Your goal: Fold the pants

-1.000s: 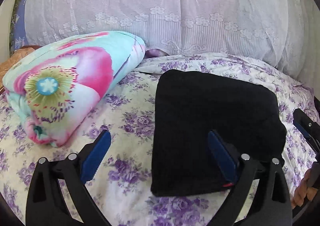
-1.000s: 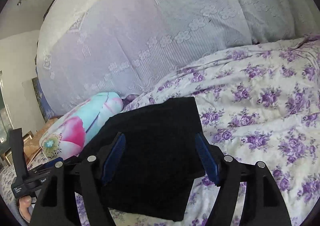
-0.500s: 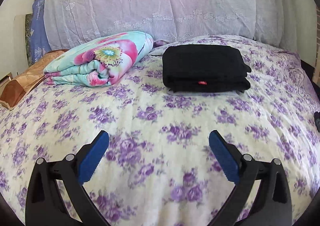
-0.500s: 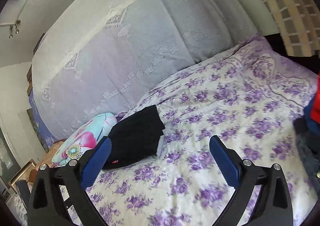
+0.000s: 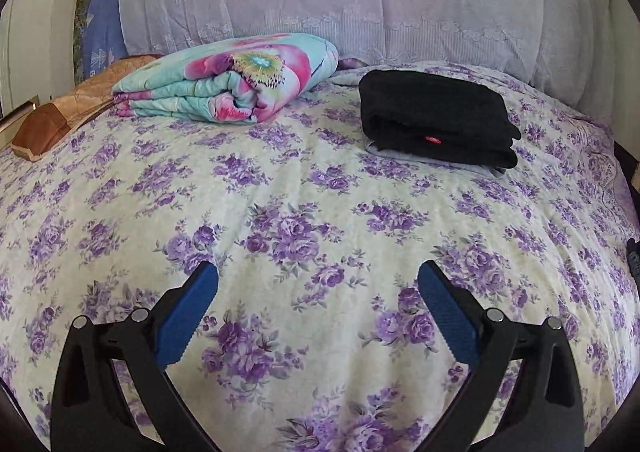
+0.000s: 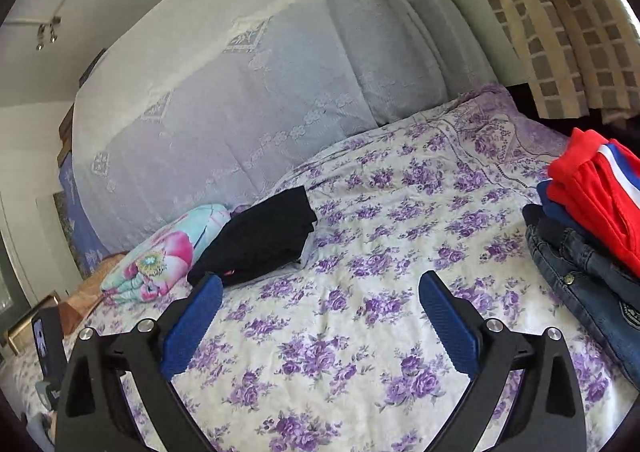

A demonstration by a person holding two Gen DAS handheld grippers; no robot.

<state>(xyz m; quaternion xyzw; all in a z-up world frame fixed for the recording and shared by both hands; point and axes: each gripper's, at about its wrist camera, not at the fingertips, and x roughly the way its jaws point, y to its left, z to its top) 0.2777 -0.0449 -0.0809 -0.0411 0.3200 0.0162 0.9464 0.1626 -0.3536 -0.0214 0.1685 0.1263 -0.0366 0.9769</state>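
Both claws hang over the flowered bed [image 5: 304,188] with nothing in them. The left claw [image 5: 318,316] is spread wide, only bedspread showing between its blue pads. The right claw [image 6: 320,316] is just as wide, its jaws having just been opening, and nothing lies between them either.

The folded black pants [image 5: 436,120] sit well ahead of the left claw and a little to its right, a neat flat bundle with a small red tag facing the claw, resting on a pale grey garment [image 5: 476,169] whose edge peeks out beneath. From the right claw they lie ahead and off to the left, just beside the rolled floral quilt [image 6: 160,252].

To my eye this pair is done and set down, and the person is between garments. Off to the right of the right claw, near the bed's edge, waits a pile of clothes: red trousers with a white and blue stripe [image 6: 592,192] on top, denim jeans [image 6: 580,280] below. The next move probably calls for swinging the right claw over to that pile, pinching the top piece by an edge and dragging it onto the open stretch of bed, without toppling the rest.
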